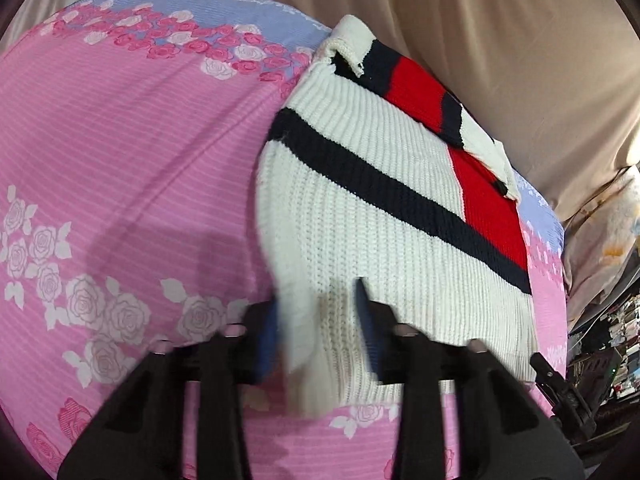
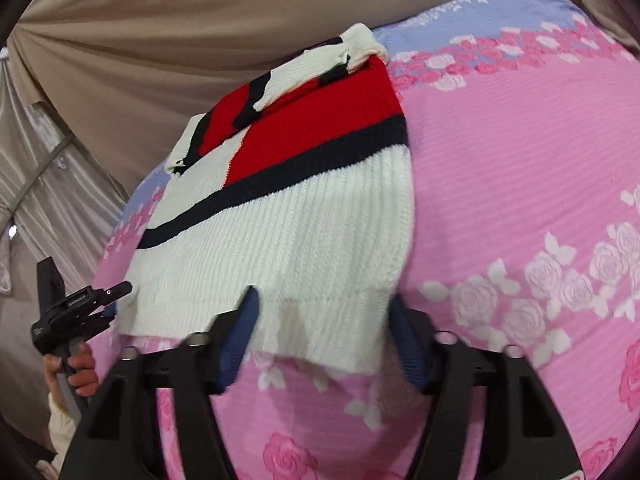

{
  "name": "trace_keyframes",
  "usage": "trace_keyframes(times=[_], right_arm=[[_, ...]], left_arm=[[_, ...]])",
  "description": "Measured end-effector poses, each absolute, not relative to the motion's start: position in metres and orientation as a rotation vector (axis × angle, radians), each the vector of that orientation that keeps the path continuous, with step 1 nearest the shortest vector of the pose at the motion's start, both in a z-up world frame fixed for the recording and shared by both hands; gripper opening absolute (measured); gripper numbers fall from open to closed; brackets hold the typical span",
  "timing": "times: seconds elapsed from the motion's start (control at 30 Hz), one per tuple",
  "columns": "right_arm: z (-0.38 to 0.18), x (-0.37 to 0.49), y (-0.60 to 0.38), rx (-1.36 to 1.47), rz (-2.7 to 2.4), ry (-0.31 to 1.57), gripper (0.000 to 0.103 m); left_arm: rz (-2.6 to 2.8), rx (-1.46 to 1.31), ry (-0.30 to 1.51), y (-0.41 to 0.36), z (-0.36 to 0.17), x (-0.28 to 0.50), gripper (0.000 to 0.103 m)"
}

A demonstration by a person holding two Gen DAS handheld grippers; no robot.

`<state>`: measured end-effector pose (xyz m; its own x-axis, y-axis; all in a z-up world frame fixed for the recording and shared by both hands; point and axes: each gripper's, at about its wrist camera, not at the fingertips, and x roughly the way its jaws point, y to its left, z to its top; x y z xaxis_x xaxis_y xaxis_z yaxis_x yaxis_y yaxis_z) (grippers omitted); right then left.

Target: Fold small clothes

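A white ribbed knit sweater (image 1: 360, 216) with navy stripes and a red block lies folded on a pink rose-print bedsheet (image 1: 120, 160), sleeves tucked across its far end. My left gripper (image 1: 318, 310) is at the sweater's near left hem corner, its blue pads pinching the knit between them. The right wrist view shows the same sweater (image 2: 304, 232). My right gripper (image 2: 322, 304) straddles the near right hem corner, jaws apart, with the hem lying flat between the fingers. A hand holds the left gripper (image 2: 108, 300) at the sweater's other corner.
Beige draped fabric (image 1: 500, 40) hangs behind the bed's far edge. A lilac band of the sheet (image 2: 500, 12) runs along that edge. Cluttered dark items (image 1: 612, 340) sit off the bed's right side. The right gripper (image 1: 552, 376) shows at the sweater's near right corner.
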<state>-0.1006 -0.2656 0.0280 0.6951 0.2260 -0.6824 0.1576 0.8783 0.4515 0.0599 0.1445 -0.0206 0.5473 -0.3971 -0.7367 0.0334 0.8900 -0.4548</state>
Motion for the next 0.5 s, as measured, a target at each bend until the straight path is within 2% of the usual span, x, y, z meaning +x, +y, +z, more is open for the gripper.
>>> trace_keyframes(times=[0.03, 0.3, 0.5], right_arm=[[0.030, -0.100, -0.264, 0.508, 0.029, 0.810, 0.009], [0.080, -0.165, -0.264, 0.487, 0.062, 0.584, 0.007], [0.111, -0.233, -0.254, 0.396, 0.169, 0.458, 0.007]], left_arm=[[-0.263, -0.420, 0.965, 0.145, -0.020, 0.060, 0.008], [-0.344, -0.386, 0.826, 0.158, 0.026, 0.008, 0.006], [-0.464, -0.317, 0.712, 0.166, 0.065, -0.067, 0.006]])
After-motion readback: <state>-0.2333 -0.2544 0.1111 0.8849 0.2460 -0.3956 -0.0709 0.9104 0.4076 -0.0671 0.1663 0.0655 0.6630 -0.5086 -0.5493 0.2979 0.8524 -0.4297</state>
